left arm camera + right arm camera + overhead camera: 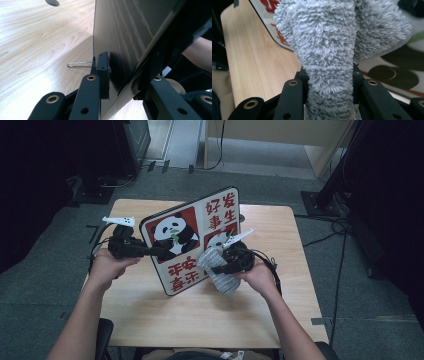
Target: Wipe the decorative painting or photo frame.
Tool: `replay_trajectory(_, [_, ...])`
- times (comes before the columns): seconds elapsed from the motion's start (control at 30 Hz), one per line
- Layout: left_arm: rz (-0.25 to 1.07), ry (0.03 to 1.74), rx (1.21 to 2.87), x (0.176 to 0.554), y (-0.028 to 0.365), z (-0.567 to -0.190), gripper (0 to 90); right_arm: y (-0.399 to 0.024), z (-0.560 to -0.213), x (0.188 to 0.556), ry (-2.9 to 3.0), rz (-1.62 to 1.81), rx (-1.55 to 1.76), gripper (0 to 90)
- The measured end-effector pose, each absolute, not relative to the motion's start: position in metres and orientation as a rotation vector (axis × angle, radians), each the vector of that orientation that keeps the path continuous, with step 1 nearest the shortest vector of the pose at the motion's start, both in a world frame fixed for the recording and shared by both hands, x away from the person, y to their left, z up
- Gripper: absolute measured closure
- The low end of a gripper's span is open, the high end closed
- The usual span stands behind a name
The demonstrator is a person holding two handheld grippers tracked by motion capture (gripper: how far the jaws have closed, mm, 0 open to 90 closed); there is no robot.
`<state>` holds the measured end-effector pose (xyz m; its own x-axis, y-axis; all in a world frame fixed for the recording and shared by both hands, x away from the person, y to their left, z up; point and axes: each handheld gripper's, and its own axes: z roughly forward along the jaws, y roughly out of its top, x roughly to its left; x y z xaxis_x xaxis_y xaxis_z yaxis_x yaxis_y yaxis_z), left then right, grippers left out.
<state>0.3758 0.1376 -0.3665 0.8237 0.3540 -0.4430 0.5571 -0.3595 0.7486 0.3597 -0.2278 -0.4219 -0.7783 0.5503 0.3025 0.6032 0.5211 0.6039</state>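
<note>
- The left gripper (131,246), at the left of the high view, has its fingers (103,72) pinching the left edge of the flat rectangular board printed with pandas and red characters (192,240); in the left gripper view one pad lies flat on the board's dark back face (125,37).
- The board stands tilted on its lower edge at the middle of the light wooden table (260,295), printed face toward the person.
- It looks stiff and thin, with a smooth, probably slippery face, so I judge an edge pinch lets it pivot; a hold well in from the corner should steady it.
- A small bent wire clip (78,64) lies on the table just behind the board's edge in the left gripper view.
- The fluffy grey microfibre cloth (218,270) hangs against the board's lower right part, bunched and drooping toward the table.
- It is soft, light and limp, and squashes under pressure, so it is best taken by a thick gathered fold, as it is now.
- The right gripper (232,262), at the right, has its fingers (298,82) squeezed tight on a gathered neck of the cloth (329,75), the pile bulging above them.
- The task appears to be wiping the printed face.
</note>
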Motion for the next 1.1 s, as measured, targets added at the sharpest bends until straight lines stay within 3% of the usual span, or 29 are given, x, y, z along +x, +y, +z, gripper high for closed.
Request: replay_trajectory(1.1, [-0.246,0.676,1.977,0.375,0.138,-0.368,74.8,-0.195,-0.291,0.375,-2.775,-1.227,-0.926,66.8])
